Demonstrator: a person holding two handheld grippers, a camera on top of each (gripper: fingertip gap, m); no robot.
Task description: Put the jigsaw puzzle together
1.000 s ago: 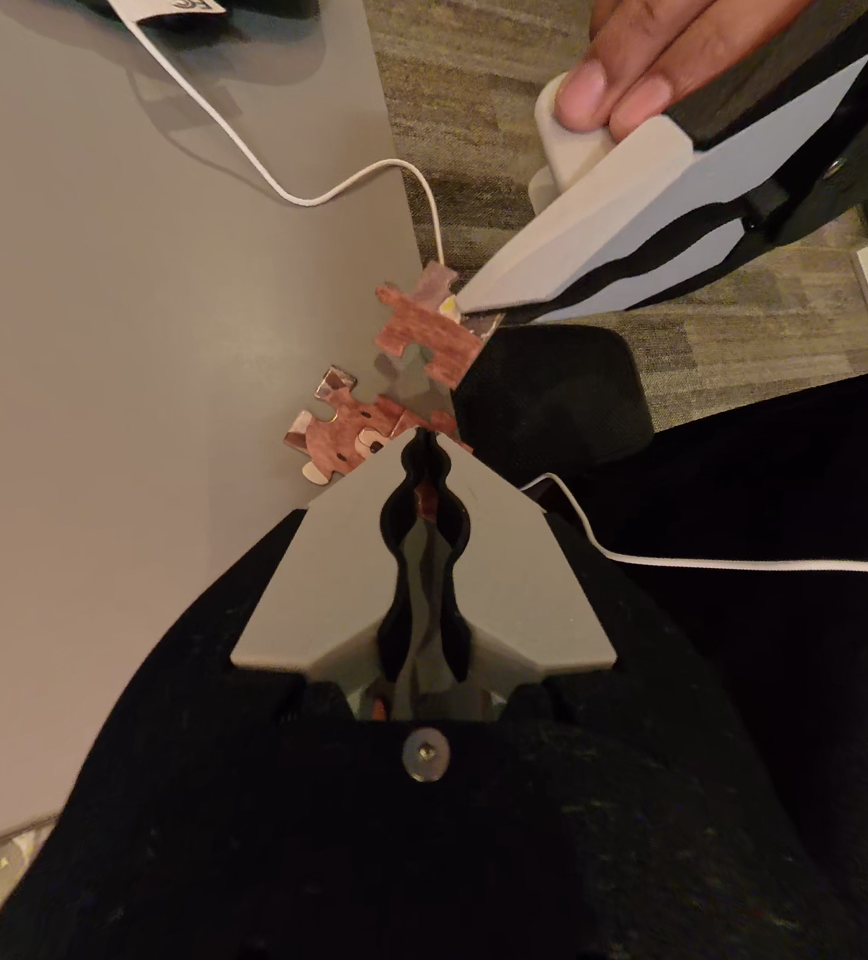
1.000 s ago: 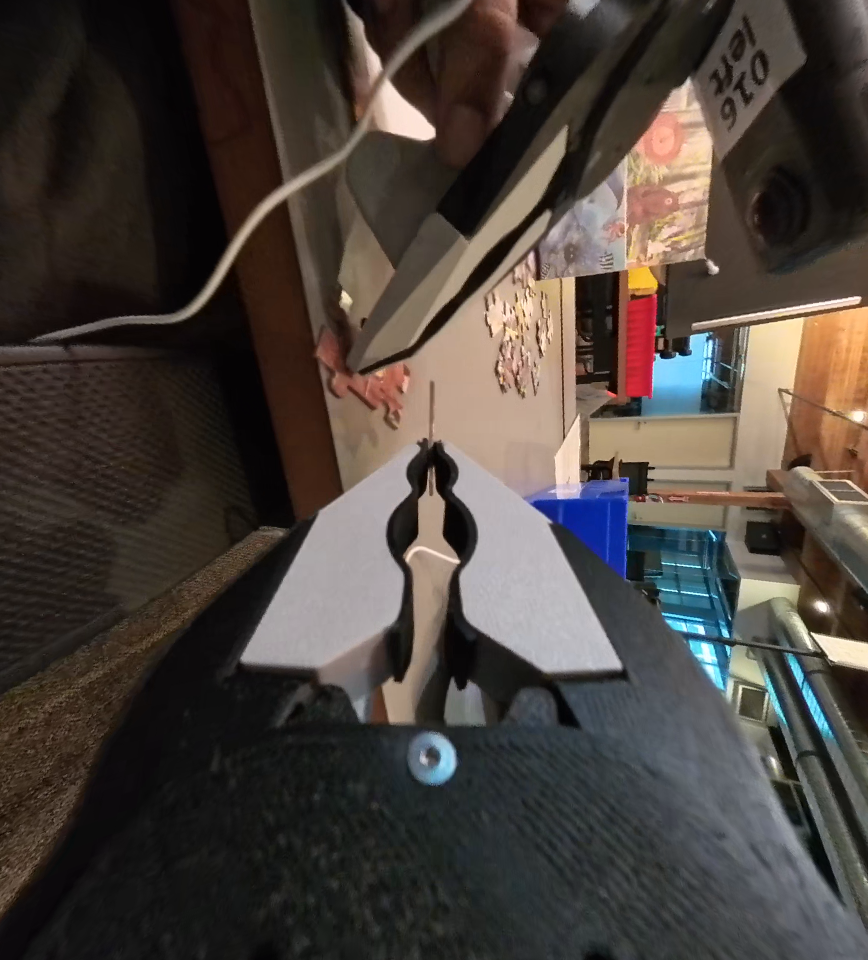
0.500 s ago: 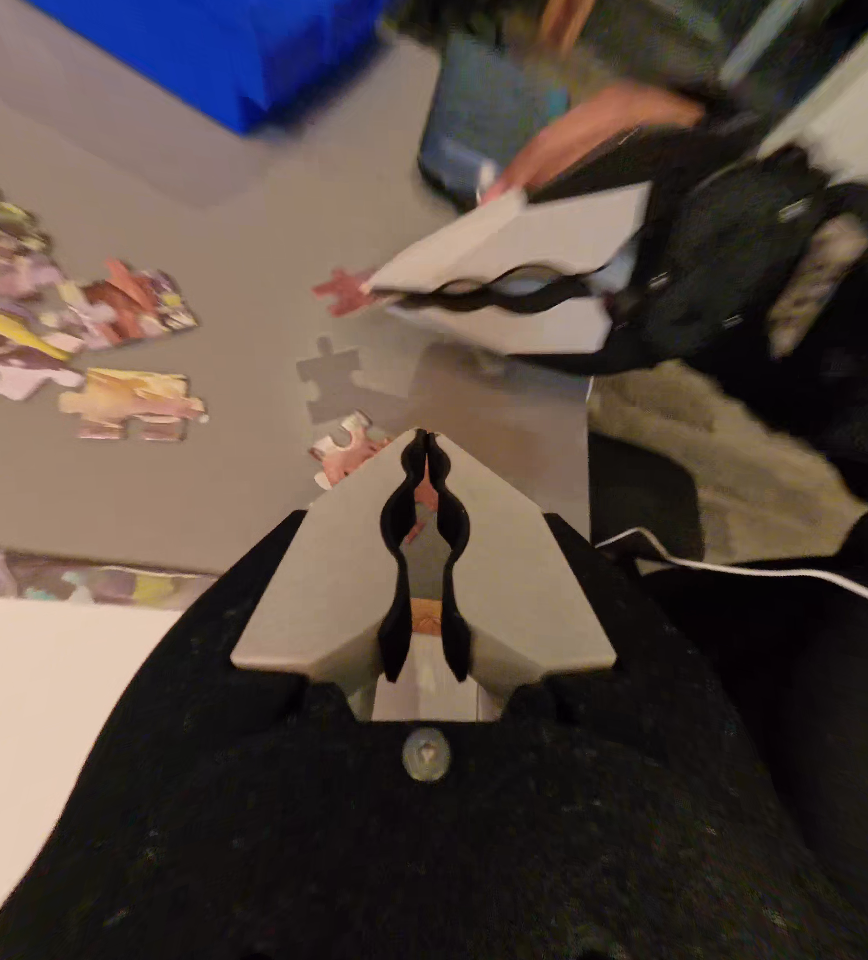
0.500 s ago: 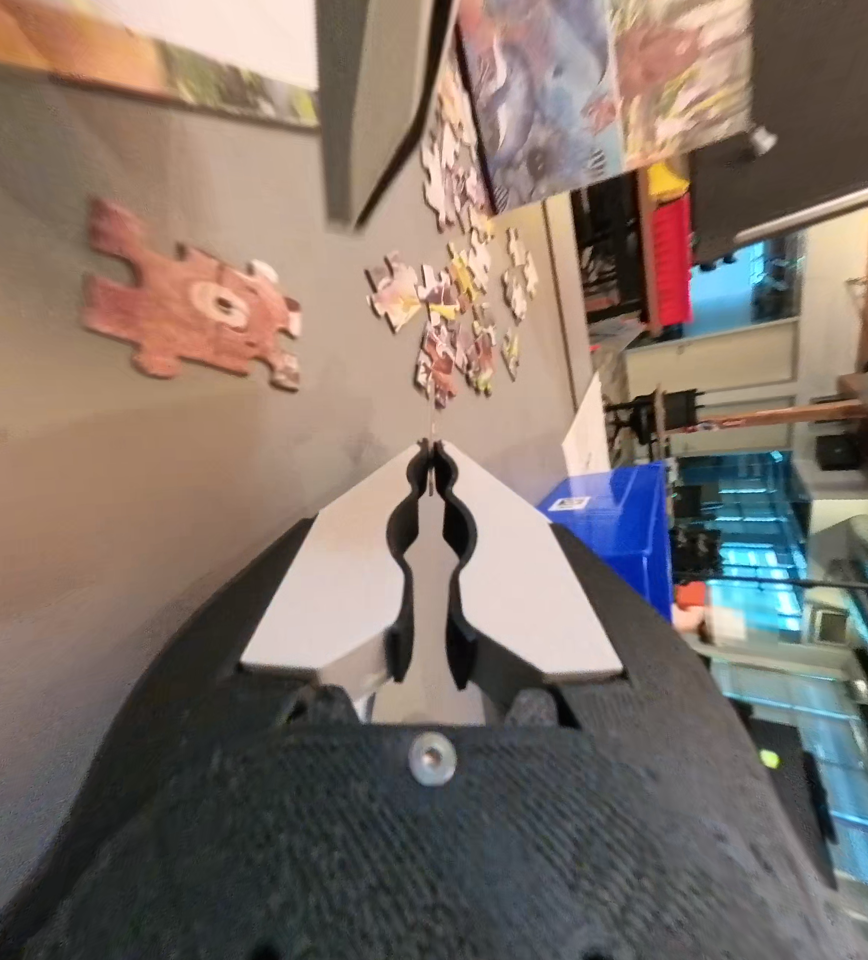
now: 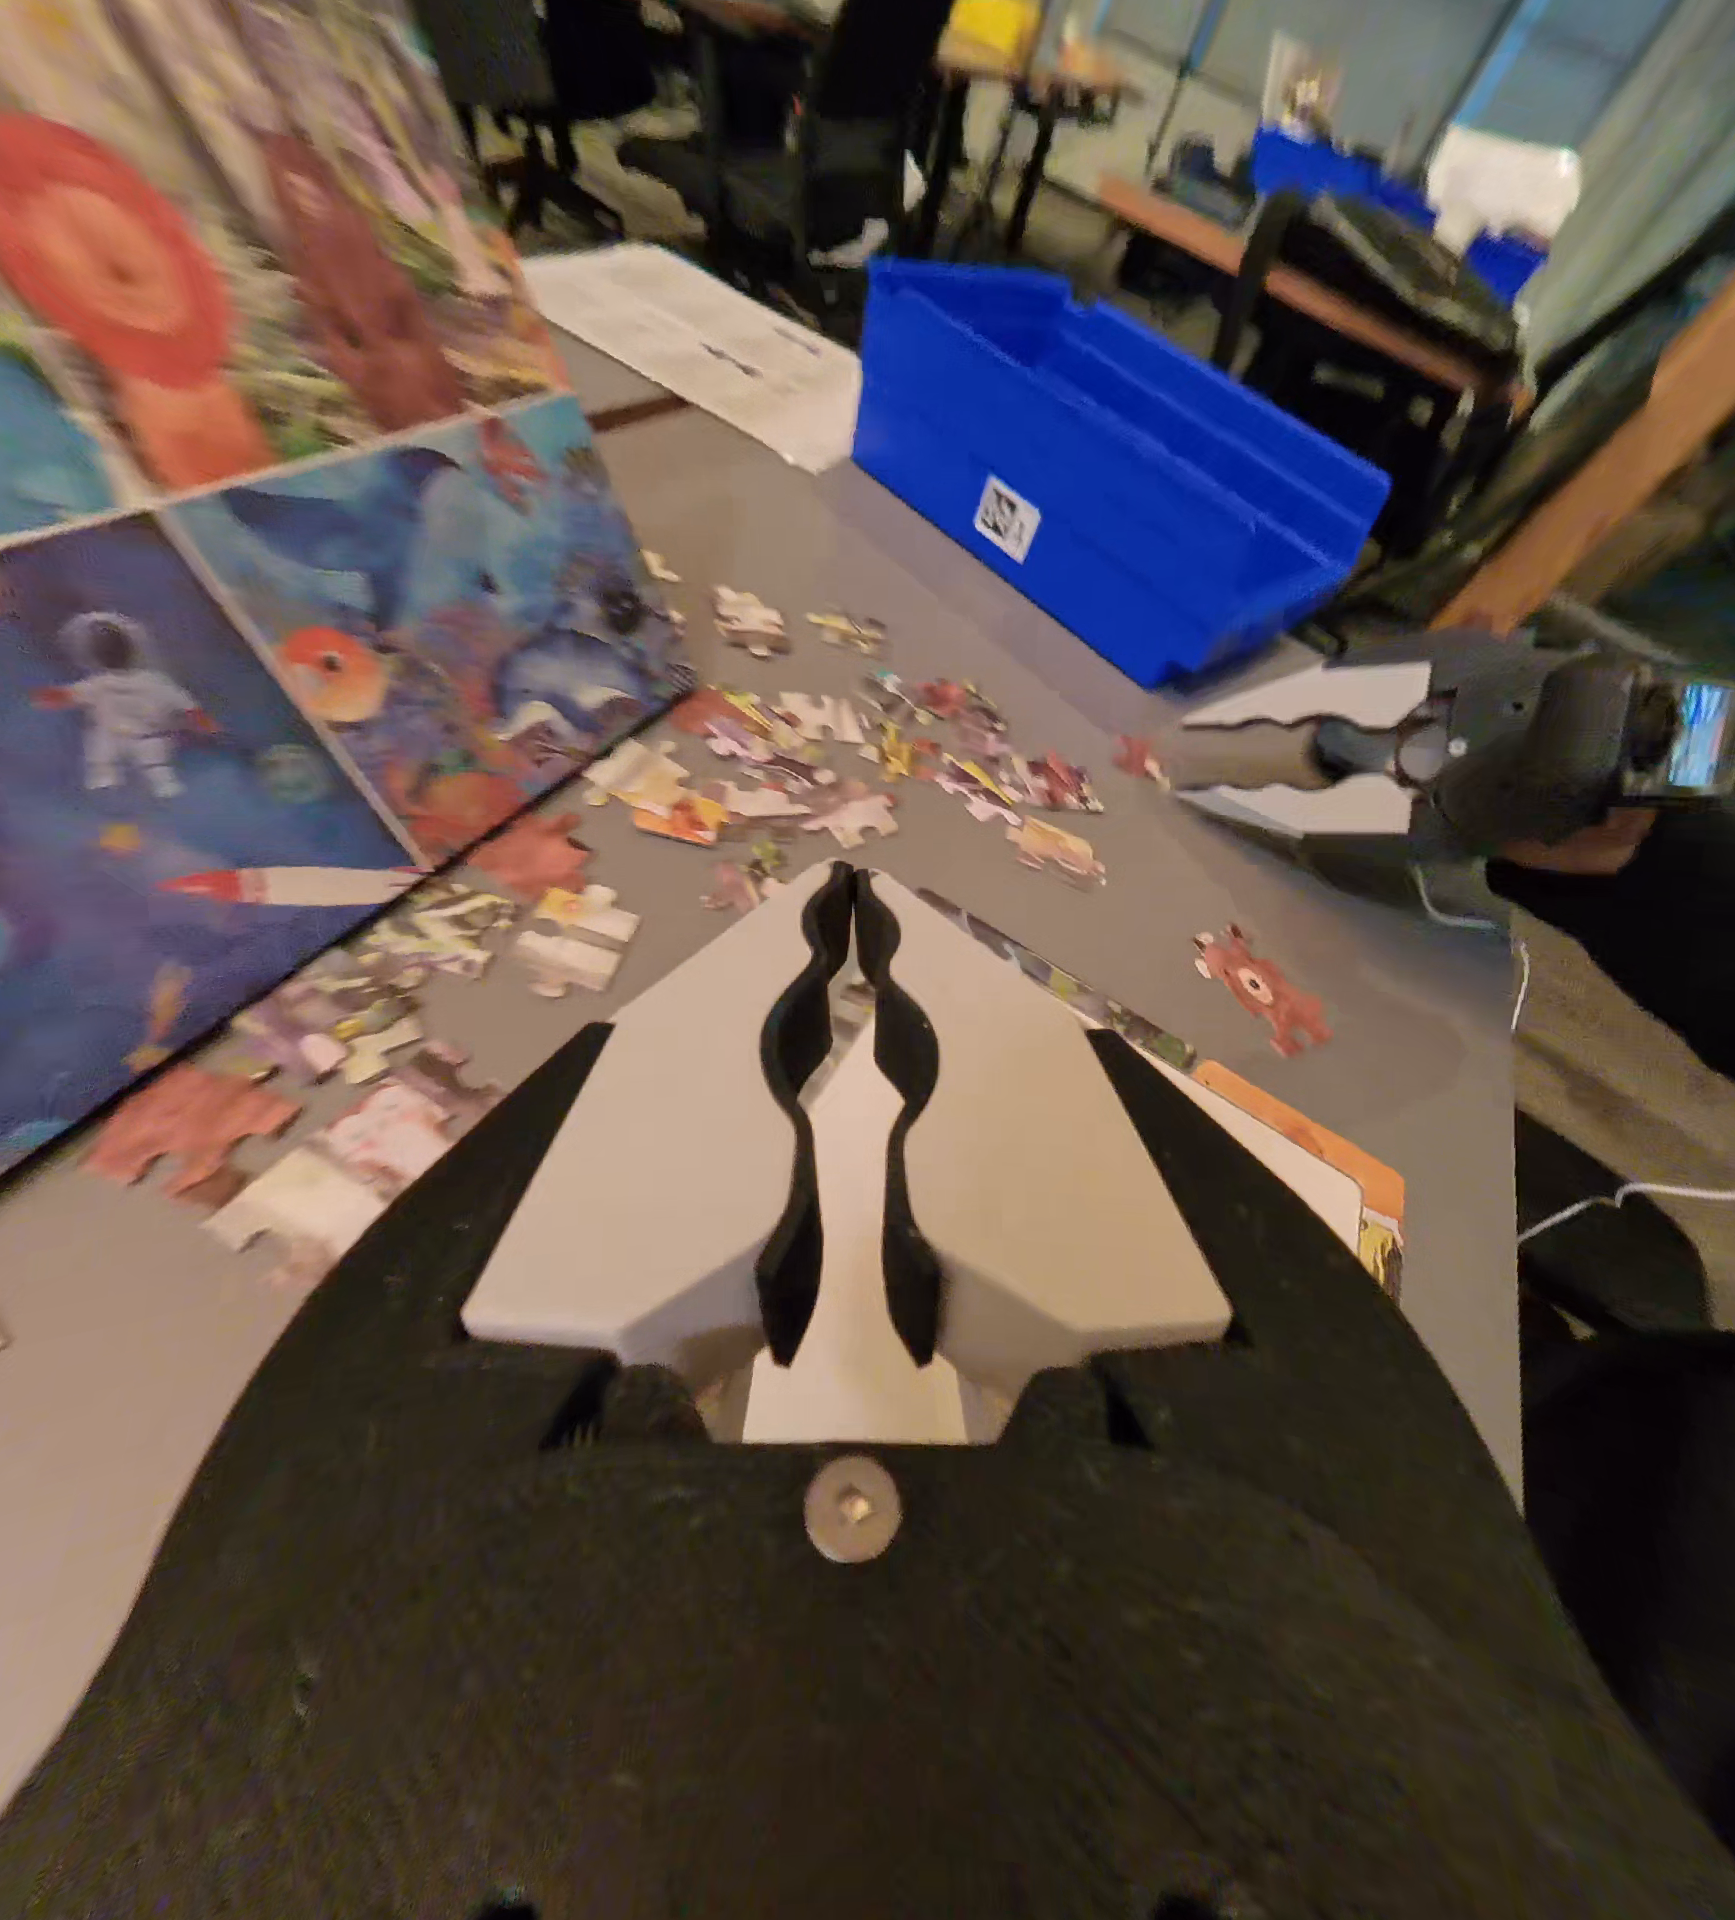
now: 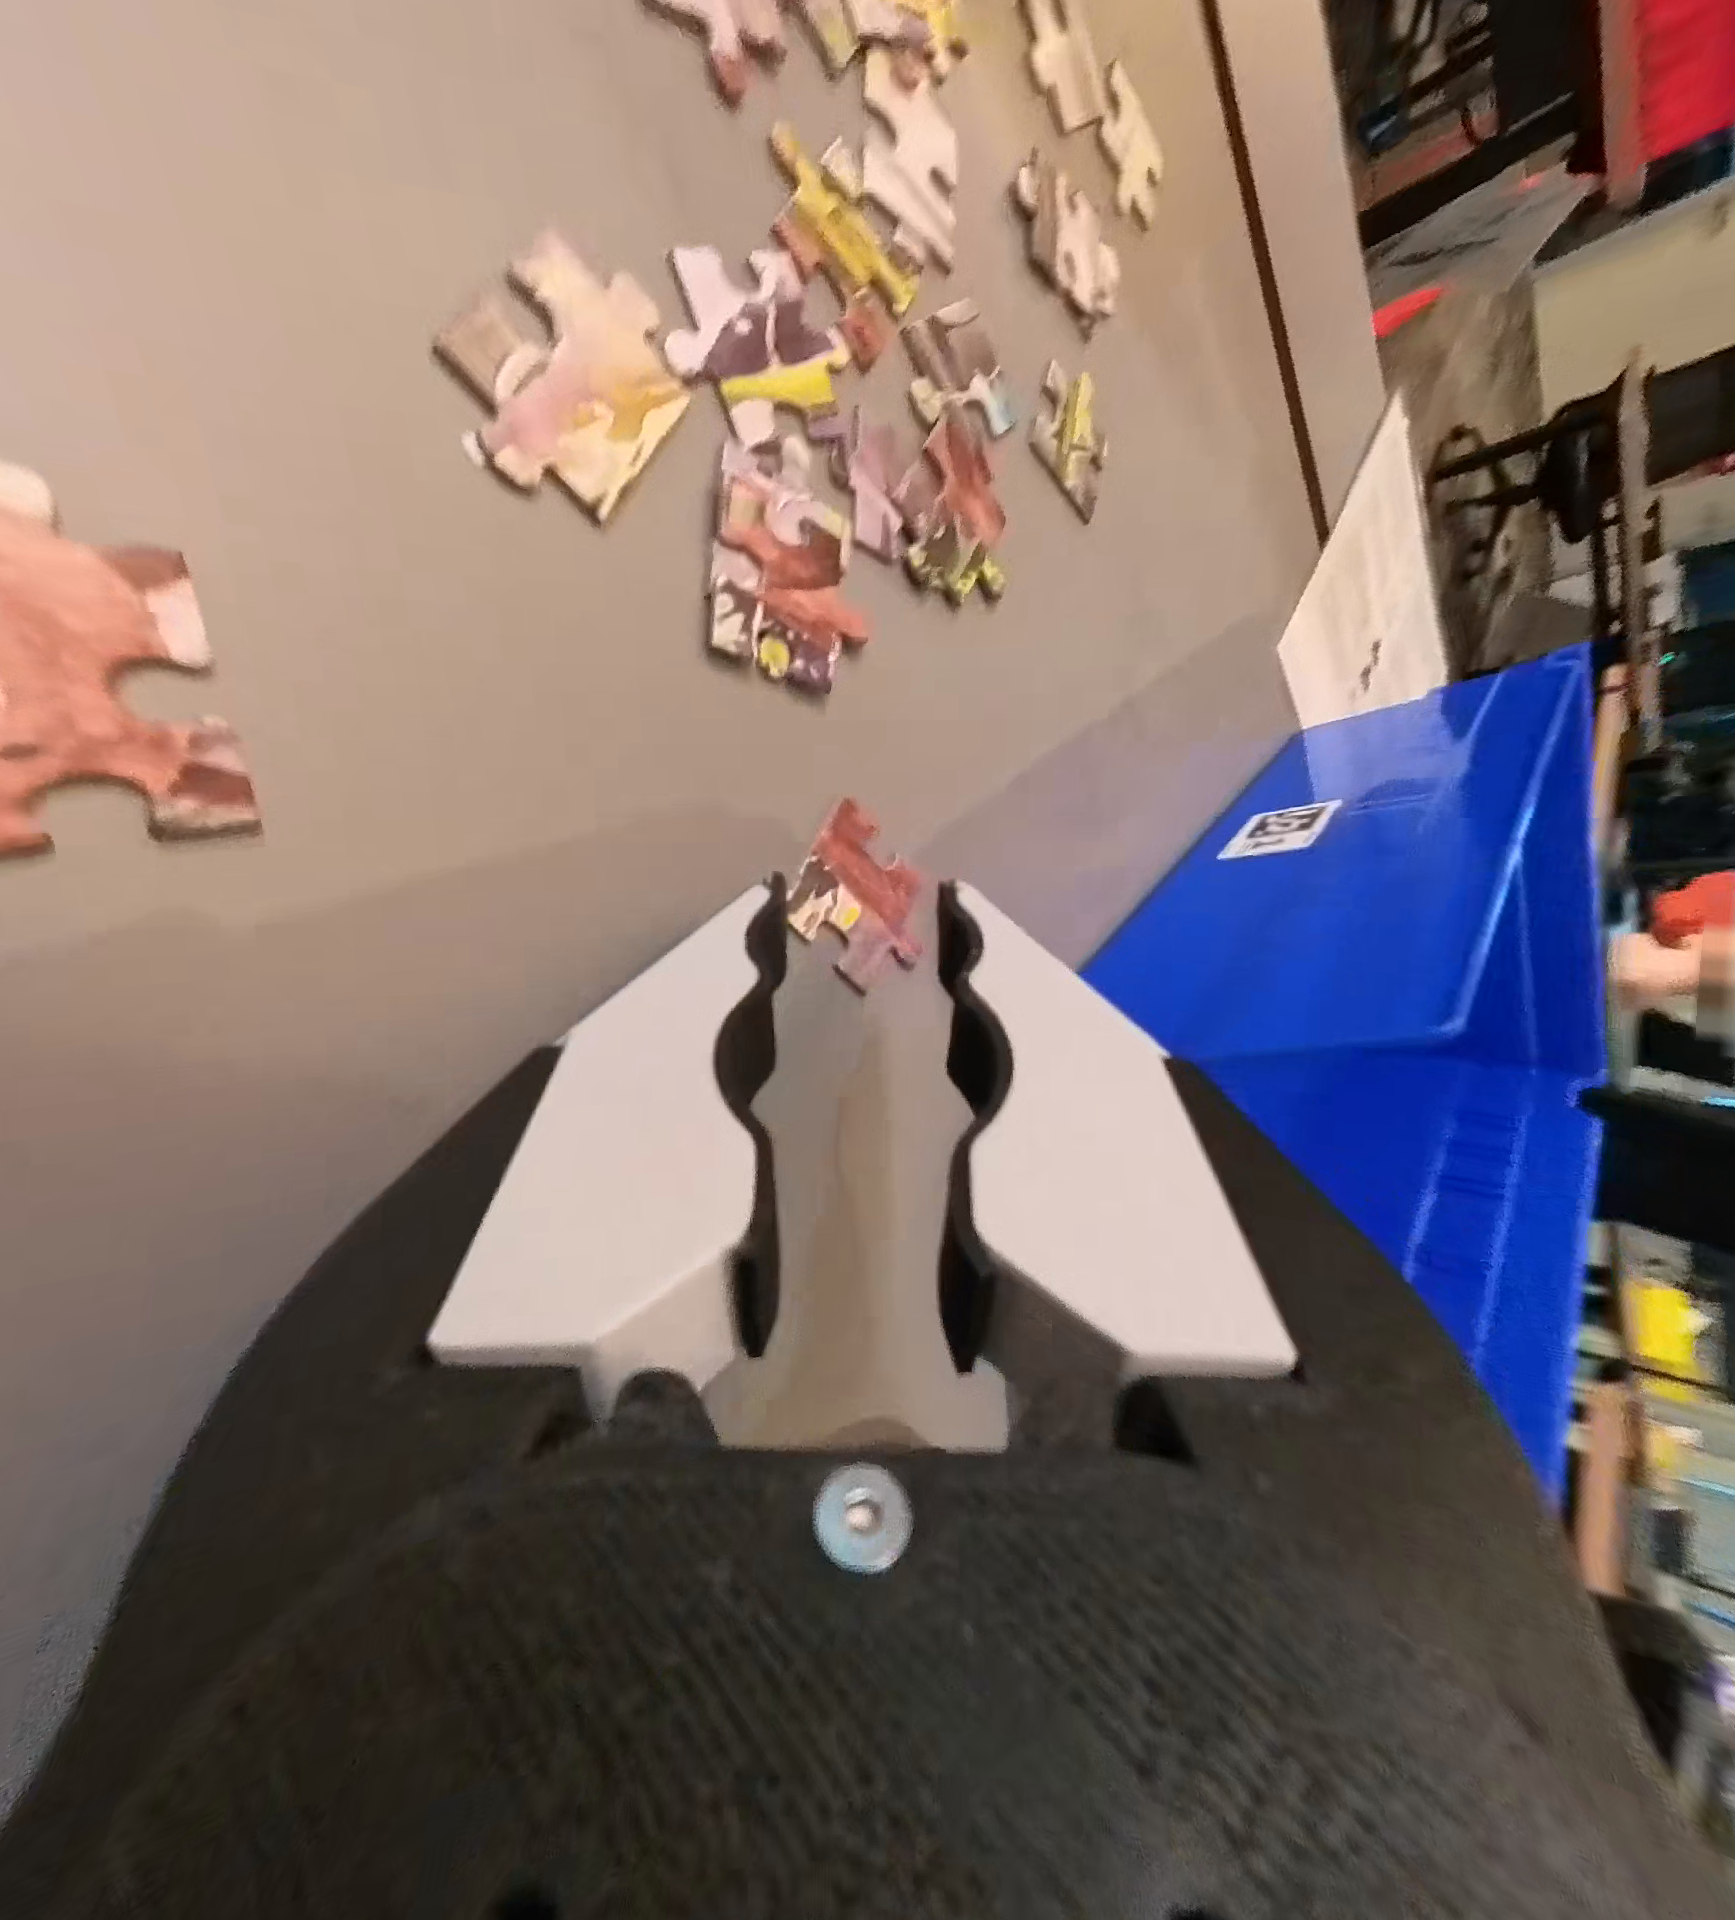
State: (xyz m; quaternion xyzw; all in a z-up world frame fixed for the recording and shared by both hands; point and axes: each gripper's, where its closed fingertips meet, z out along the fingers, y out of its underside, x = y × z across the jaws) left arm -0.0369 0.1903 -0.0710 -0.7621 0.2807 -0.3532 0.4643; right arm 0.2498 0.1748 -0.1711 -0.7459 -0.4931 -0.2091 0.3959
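My right tool (image 6: 855, 896) stood parted around a reddish puzzle piece (image 6: 858, 894); the brown joined pair (image 6: 42, 675) lay well left on the bench (image 6: 219, 260). My left tool (image 5: 855, 873) stayed pinched, empty.

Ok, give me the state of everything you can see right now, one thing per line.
left gripper: shut, holding nothing.
right gripper: open.
small reddish piece: between the right gripper's open fingers, not clamped.
brown bear pieces: joined together, lying flat on the table.
loose pieces: scattered, unassembled.
blue bin: open-topped; the visible part looks empty.
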